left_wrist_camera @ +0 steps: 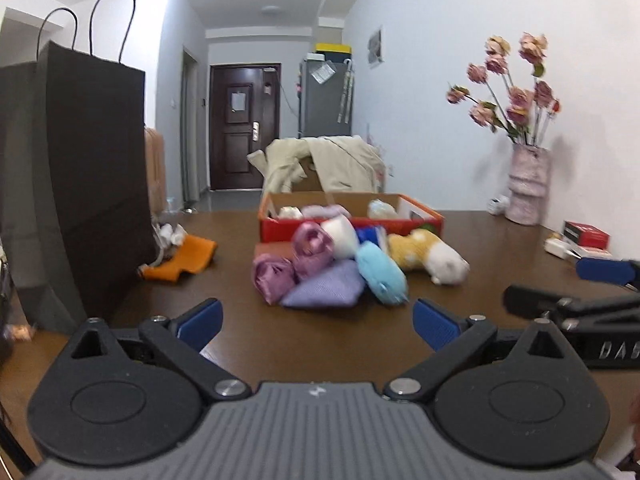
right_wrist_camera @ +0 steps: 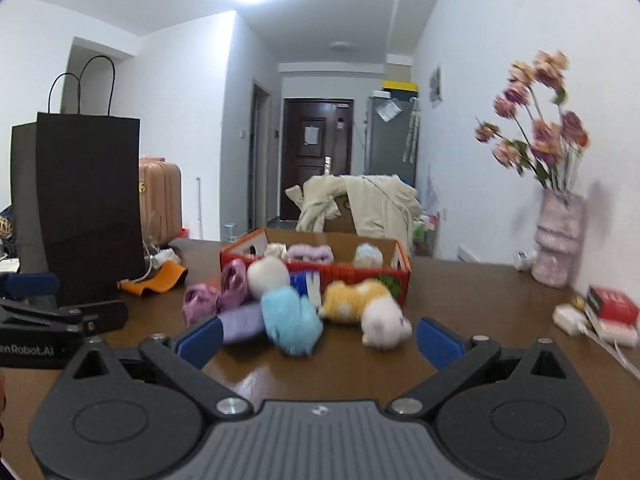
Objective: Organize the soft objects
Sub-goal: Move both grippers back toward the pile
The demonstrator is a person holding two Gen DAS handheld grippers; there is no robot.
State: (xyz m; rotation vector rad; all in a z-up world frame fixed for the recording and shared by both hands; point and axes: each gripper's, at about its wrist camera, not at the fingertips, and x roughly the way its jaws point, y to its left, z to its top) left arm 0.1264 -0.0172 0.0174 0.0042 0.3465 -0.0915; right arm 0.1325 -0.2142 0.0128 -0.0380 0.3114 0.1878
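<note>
Both tools gape over bare table before the toy pile.

1. A tall black paper bag with cord handles stands upright at the left of the brown worktop.
2. An orange cloth lies crumpled just beside the bag's base.
3. A pale vase of pink flowers (blurred) stands at the right, against the wall.
4. A red box lies near the vase.
5. Beyond the worktop: a dark door, a grey fridge, a pinkish suitcase.
</note>
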